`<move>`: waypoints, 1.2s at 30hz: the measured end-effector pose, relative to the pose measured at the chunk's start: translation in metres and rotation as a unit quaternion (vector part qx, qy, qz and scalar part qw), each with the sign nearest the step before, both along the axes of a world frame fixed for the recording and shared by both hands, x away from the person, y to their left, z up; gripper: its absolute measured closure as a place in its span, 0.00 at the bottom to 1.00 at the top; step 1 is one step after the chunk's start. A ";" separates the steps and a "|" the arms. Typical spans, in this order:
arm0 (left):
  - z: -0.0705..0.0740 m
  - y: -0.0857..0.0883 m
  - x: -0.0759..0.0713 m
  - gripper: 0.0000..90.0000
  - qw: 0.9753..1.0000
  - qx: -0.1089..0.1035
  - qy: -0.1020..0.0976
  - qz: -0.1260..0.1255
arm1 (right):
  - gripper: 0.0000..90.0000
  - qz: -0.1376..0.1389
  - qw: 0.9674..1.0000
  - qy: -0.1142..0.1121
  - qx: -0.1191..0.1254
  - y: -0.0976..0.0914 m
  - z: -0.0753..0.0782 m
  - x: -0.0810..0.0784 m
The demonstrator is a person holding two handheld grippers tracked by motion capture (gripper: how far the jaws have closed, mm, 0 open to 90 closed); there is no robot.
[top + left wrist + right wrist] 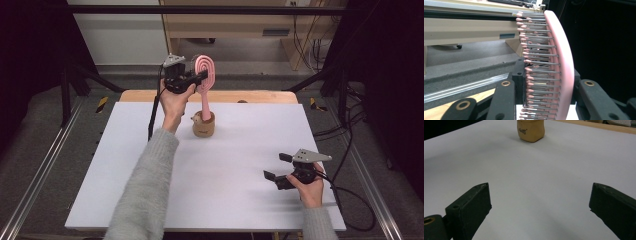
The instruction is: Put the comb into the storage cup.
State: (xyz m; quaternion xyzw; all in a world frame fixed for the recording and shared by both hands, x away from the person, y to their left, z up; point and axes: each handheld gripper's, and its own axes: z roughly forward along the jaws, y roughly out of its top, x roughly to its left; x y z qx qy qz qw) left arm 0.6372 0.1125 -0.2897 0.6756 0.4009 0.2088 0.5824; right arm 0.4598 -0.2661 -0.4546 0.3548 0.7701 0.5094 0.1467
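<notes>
White table (225,200), far edge: pink hairbrush (206,75) is pinched at its head by left gripper (200,77), handle set in tan holder (203,127). Right gripper (276,167) is held spread near right edge.

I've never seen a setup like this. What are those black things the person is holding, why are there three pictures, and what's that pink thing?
A person sits at a white table with a hand-held black clamp in each hand. One picture looks down from above; the other two come from small cameras riding on each clamp.

The left tool is shut on the head of a pink hairbrush; its own camera shows the bristles squeezed between the black jaws. The brush's handle stands in a small tan holder on the table.

The right tool rests low near the table's right front, jaws wide apart, holding nothing. Its camera looks across the table toward the holder.
</notes>
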 end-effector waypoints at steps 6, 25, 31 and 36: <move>-0.003 0.000 0.003 0.70 1.000 -0.002 -0.002 -0.002 | 0.05 0.001 1.000 -0.001 -0.001 0.000 0.000 0.000; -0.024 0.000 0.014 0.70 1.000 -0.002 0.007 0.004 | 0.05 0.001 1.000 -0.002 -0.001 0.000 0.000 0.000; -0.033 -0.001 0.014 0.70 1.000 -0.001 0.012 0.002 | 0.05 0.001 1.000 -0.001 -0.001 0.000 0.000 0.000; -0.039 0.001 0.014 0.70 1.000 -0.003 0.016 0.001 | 0.05 0.001 1.000 0.000 -0.001 0.000 0.000 0.000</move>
